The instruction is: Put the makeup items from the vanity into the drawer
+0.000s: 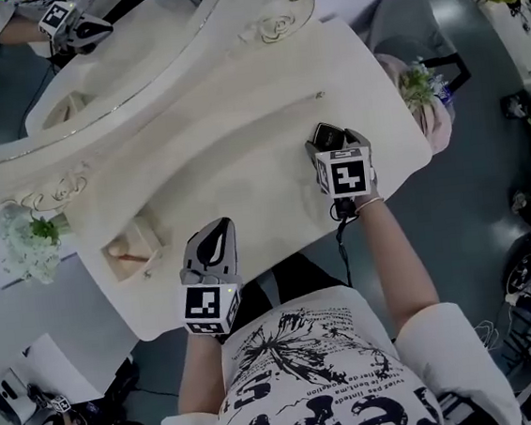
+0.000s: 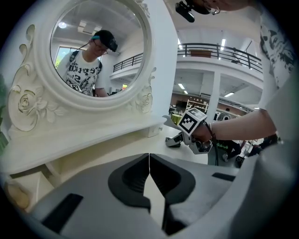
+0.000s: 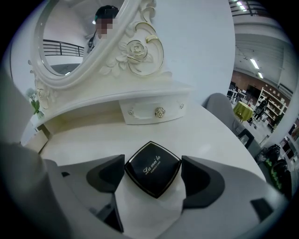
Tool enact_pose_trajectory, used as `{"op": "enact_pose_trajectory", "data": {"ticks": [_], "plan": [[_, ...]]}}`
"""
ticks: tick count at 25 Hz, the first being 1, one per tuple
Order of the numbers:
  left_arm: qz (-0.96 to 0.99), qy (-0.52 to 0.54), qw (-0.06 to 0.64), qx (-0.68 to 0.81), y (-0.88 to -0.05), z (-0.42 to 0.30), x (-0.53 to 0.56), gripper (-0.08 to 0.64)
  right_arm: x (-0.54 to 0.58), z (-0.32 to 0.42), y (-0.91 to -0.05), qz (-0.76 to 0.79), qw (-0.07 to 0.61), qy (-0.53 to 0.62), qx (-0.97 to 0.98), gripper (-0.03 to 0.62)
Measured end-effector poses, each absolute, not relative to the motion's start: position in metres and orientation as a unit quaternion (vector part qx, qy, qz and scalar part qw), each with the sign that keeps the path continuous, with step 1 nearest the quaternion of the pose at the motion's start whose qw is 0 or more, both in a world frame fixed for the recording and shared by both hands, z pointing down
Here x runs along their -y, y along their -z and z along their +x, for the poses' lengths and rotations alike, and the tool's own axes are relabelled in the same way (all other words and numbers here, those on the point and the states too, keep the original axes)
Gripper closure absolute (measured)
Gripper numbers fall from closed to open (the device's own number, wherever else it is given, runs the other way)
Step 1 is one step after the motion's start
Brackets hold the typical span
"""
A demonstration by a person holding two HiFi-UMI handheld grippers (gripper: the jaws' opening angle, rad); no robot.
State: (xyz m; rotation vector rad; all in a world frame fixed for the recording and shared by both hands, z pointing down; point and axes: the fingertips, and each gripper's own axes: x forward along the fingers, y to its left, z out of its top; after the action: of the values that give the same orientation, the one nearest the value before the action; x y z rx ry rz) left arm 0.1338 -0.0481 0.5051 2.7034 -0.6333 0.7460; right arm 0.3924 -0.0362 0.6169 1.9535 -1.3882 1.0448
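A black square compact (image 3: 153, 169) with white lettering lies flat on the white vanity top (image 3: 205, 135). My right gripper (image 3: 154, 179) stands open around it, one dark pad just off each side corner. From the head view the compact (image 1: 324, 137) shows at the tip of the right gripper (image 1: 333, 145), on the right half of the top. My left gripper (image 2: 149, 175) is shut with nothing in it, its pads meeting in a thin line. It hovers over the front edge of the vanity (image 1: 213, 236), left of the right gripper (image 2: 176, 139).
A small shut drawer (image 3: 154, 112) with a round knob sits under the mirror shelf behind the compact. The oval mirror (image 1: 91, 74) rises at the back. An open little drawer (image 1: 134, 249) shows at the left end, near white flowers (image 1: 31, 243). A grey chair (image 1: 411, 22) stands at the right.
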Motion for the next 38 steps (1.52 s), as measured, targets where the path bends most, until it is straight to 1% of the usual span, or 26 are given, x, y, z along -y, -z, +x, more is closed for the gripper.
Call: {"op": "enact_pose_trajectory", "data": {"ticks": [5, 10, 14, 17, 22, 26, 30, 33, 38], "plan": [[0.932, -0.260, 0.134, 0.216, -0.508, 0.133, 0.045, 0.538, 0.034, 0.389, -0.625, 0.709, 0.260, -0.403, 0.517, 0.218], [0.930, -0.260, 0.135, 0.224, -0.506, 0.125, 0.047, 0.538, 0.033, 0.390, -0.624, 0.713, 0.251, -0.397, 0.520, 0.218], [0.929, -0.258, 0.133, 0.231, -0.505, 0.116, 0.049, 0.538, 0.030, 0.388, -0.624, 0.702, 0.261, -0.400, 0.528, 0.218], [0.929, -0.253, 0.134, 0.234, -0.502, 0.110, 0.051, 0.538, 0.027, 0.381, -0.622, 0.694, 0.263, -0.402, 0.536, 0.218], [0.930, -0.237, 0.131, 0.246, -0.493, 0.101, 0.052, 0.538, 0.034, 0.355, -0.597, 0.687, 0.257, -0.374, 0.568, 0.218], [0.930, -0.223, 0.126, 0.263, -0.479, 0.085, 0.053, 0.538, 0.050, 0.319, -0.567, 0.666, 0.256, -0.350, 0.606, 0.219], [0.925, -0.210, 0.122, 0.292, -0.464, 0.051, 0.060, 0.538, 0.074, 0.266, -0.534, 0.638, 0.235, -0.338, 0.651, 0.219], [0.917, -0.194, 0.118, 0.327, -0.455, 0.015, 0.072, 0.538, 0.100, 0.215, -0.513, 0.608, 0.232, -0.317, 0.690, 0.219], [0.901, -0.177, 0.118, 0.377, -0.441, -0.054, 0.086, 0.538, 0.126, 0.107, -0.496, 0.534, 0.240, -0.305, 0.751, 0.219]]}}
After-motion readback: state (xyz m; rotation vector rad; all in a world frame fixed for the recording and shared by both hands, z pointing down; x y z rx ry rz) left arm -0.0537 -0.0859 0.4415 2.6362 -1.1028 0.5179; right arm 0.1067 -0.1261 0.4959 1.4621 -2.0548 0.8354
